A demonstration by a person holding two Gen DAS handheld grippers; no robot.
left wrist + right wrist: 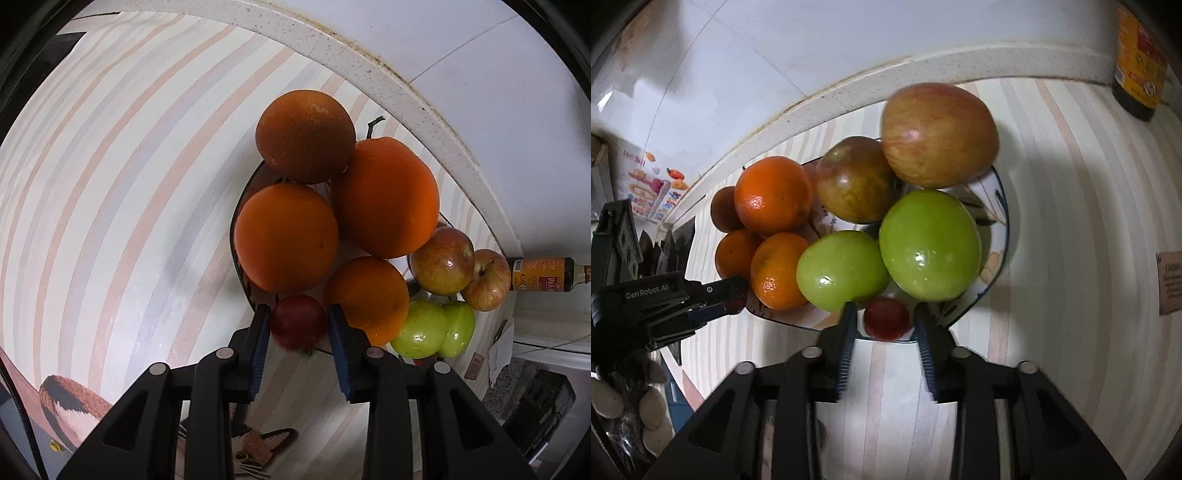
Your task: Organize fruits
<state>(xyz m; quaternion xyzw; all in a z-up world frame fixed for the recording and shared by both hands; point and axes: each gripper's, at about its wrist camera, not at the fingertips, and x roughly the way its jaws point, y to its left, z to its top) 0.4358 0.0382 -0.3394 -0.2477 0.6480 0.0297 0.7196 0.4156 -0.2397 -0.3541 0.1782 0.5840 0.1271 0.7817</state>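
Observation:
A patterned plate [999,206] holds several oranges [286,238], two red-yellow apples [938,134] and two green apples [929,245]. In the left wrist view, my left gripper [298,314] has its jaws closed against a small dark red fruit [298,321] at the plate's edge. In the right wrist view, my right gripper [884,314] is open, its fingers on either side of another small red fruit [886,318] without touching it. The left gripper also shows in the right wrist view [727,295] beside the oranges.
The plate sits on a striped cloth [110,184] beside a white speckled counter edge [369,62] and tiled wall. A dark sauce bottle [1137,62] stands behind the plate. A small card [1171,282] lies at the right. Pebbles [646,406] lie lower left.

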